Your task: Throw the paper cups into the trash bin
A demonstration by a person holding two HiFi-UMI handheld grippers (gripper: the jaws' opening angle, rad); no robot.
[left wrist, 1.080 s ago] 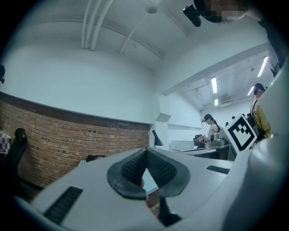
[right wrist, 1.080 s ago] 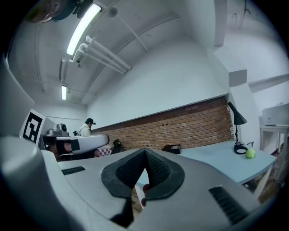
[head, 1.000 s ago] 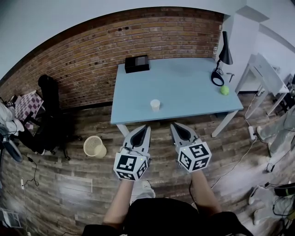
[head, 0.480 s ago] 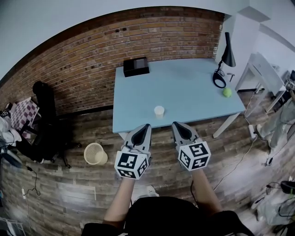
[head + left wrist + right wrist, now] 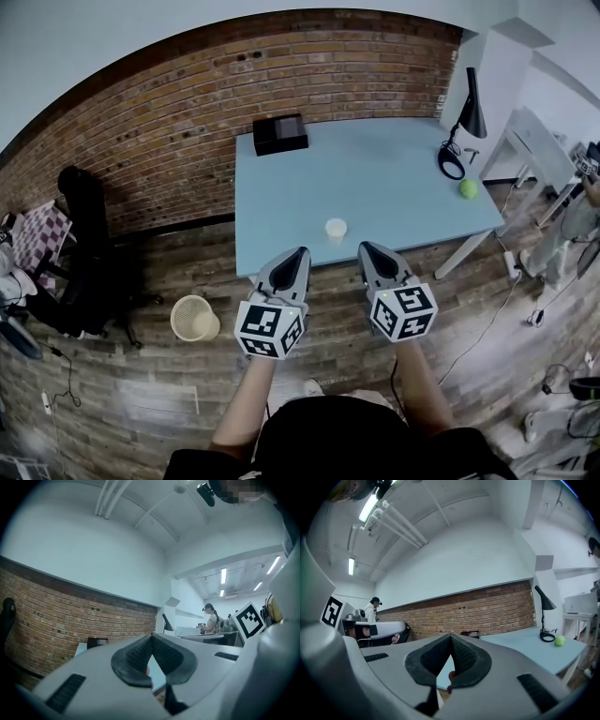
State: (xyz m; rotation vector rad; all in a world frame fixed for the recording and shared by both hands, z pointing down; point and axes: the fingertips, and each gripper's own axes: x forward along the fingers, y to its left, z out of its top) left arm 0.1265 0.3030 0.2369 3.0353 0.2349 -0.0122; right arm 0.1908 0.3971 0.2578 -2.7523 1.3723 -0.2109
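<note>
Table [image 5: 394,178]: left claw [image 5: 301,253], right claw [image 5: 367,247] closed

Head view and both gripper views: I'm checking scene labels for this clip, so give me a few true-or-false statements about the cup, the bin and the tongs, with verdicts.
1. The paper cup stands on the blue table. True.
2. The trash bin sits on the table beside the cup. False: it stands on the wooden floor, off the table's left side.
3. The left tongs and the right tongs are both shut and hold nothing. True.
4. The green ball lies against the black box. False: the ball lies near the lamp at the table's right end, and the box is at the far left corner by the brick wall.
</note>
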